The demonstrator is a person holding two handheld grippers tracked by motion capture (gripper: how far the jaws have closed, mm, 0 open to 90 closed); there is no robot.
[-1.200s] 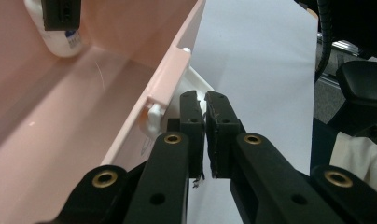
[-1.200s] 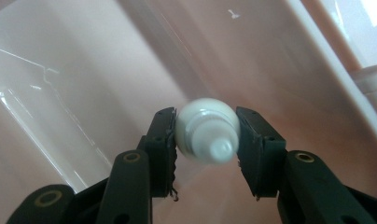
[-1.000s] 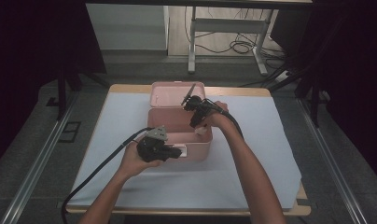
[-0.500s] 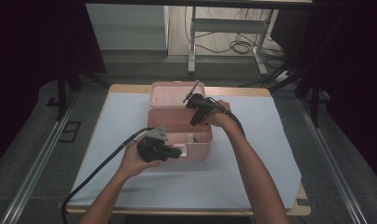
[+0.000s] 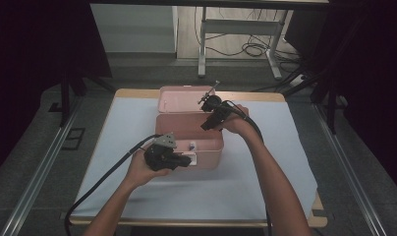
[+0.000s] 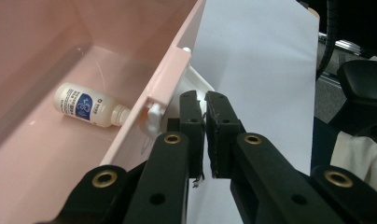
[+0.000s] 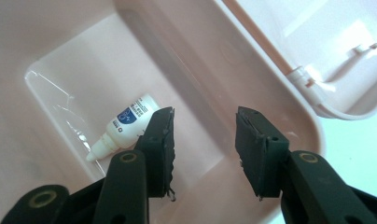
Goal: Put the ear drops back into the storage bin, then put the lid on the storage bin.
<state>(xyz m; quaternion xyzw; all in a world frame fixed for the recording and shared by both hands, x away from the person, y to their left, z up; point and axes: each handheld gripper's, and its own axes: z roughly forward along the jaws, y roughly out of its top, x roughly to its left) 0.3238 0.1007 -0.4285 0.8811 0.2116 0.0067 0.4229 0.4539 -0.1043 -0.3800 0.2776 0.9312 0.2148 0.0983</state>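
Pinning the box (image 5: 189,140) by its white latch (image 6: 192,86) is what your left gripper (image 6: 203,103) looks to be doing, jaws nearly together on that tab at the front wall, likely so the box won't slide on the worktop (image 5: 113,128). Your right gripper (image 7: 203,123) hangs over the open box with jaws wide and nothing between them. Lid (image 5: 179,100) is flipped back out of the way, and the bottle (image 7: 126,123) lies on its side on the box floor, just left of those jaws

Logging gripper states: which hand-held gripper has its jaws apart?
The right hand-held gripper, over the open pink box holding the bottle. The left hand-held gripper is shut at the box's front latch.
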